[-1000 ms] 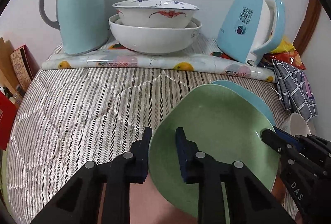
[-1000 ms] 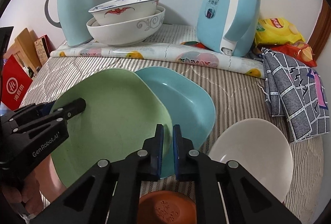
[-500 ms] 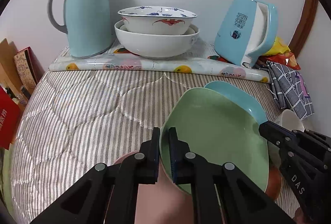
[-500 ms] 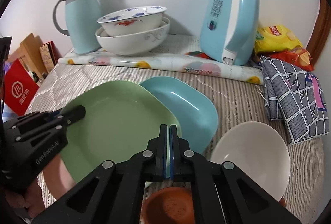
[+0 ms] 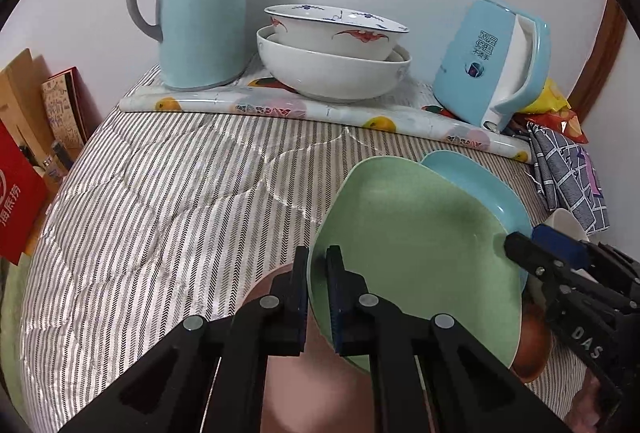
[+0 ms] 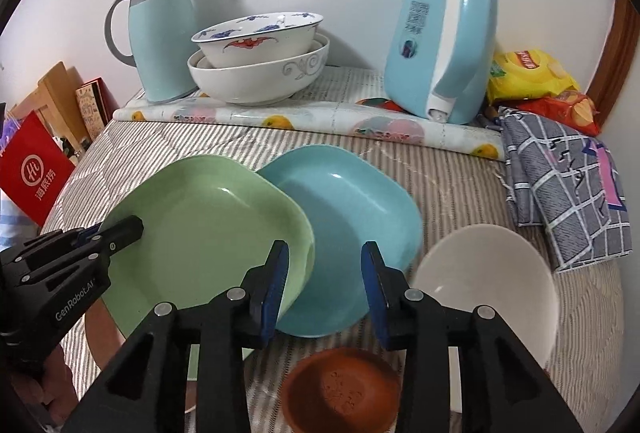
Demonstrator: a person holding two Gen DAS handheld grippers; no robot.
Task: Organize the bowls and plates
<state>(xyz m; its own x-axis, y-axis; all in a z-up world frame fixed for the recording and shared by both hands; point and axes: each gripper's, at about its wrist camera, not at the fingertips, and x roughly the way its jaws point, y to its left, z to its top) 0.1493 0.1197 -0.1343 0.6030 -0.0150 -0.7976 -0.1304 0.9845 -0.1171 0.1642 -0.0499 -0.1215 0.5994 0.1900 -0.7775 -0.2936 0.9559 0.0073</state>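
Note:
My left gripper (image 5: 318, 285) is shut on the near left rim of a green plate (image 5: 416, 253), which it holds tilted, overlapping a blue plate (image 5: 480, 185). In the right wrist view the green plate (image 6: 208, 229) lies partly over the blue plate (image 6: 352, 221). My right gripper (image 6: 324, 273) is open and empty, its jaws astride the two plates' near edges. A white bowl (image 6: 492, 277) and a small brown dish (image 6: 344, 389) sit close by. A pink plate (image 5: 304, 385) lies under my left gripper.
At the back, on a rolled fruit-print mat (image 6: 304, 121), stand a teal jug (image 6: 160, 33), two stacked white bowls (image 6: 260, 69) and a blue kettle (image 6: 444, 45). A checked cloth (image 6: 568, 177) and snack bags (image 6: 532, 73) lie right. Red boxes (image 6: 32, 169) stand left.
My right gripper has opened and let go of the plate edges. My left gripper, open a second ago, has shut on the green plate's rim and raised it slightly.

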